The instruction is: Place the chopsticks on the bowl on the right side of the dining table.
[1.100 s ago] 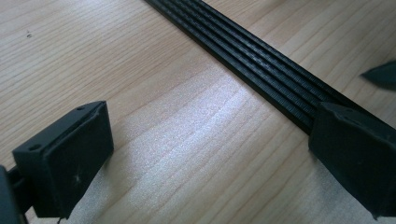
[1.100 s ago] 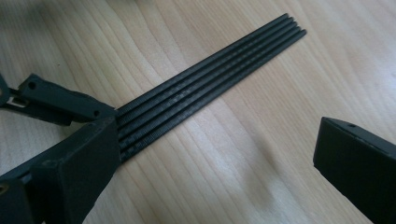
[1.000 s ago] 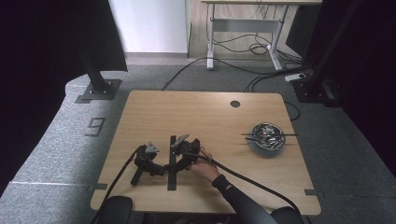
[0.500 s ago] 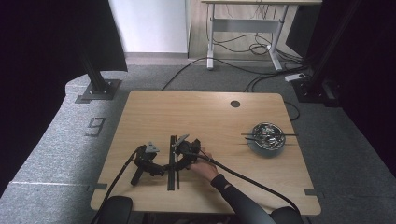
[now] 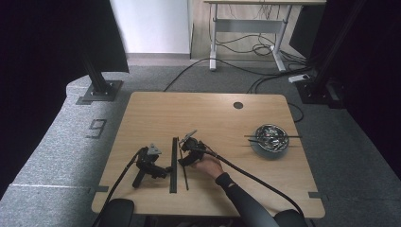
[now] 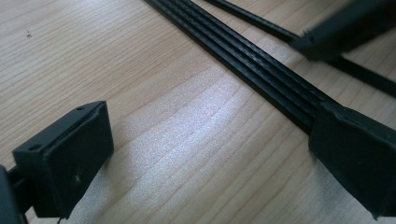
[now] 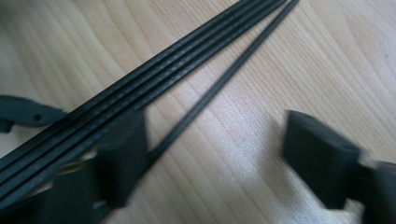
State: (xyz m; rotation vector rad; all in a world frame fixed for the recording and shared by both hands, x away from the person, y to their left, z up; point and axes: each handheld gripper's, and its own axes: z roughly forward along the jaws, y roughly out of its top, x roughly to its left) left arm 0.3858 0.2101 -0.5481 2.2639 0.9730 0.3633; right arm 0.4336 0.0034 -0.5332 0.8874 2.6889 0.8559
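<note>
The right tool (image 5: 183, 150), jaws spread wide, hangs low over the thin black rod (image 7: 219, 84) lying just beside the flat black ribbed strip (image 5: 173, 164) on the pale wooden counter (image 5: 208, 113). Closing now, its near jaw could catch the strip too. The left tool (image 5: 163, 169), also spread, rests empty against the strip.

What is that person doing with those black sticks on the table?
A person sits at a wooden table with a hand-held gripper in each hand. The right hand-held gripper is open over a thin black stick, with nothing pinched yet. Beside that stick lies a wider black ribbed strip. The left hand-held gripper is open too, next to the strip. Off to the right sits a metal bowl with more sticks laid across it.
</note>
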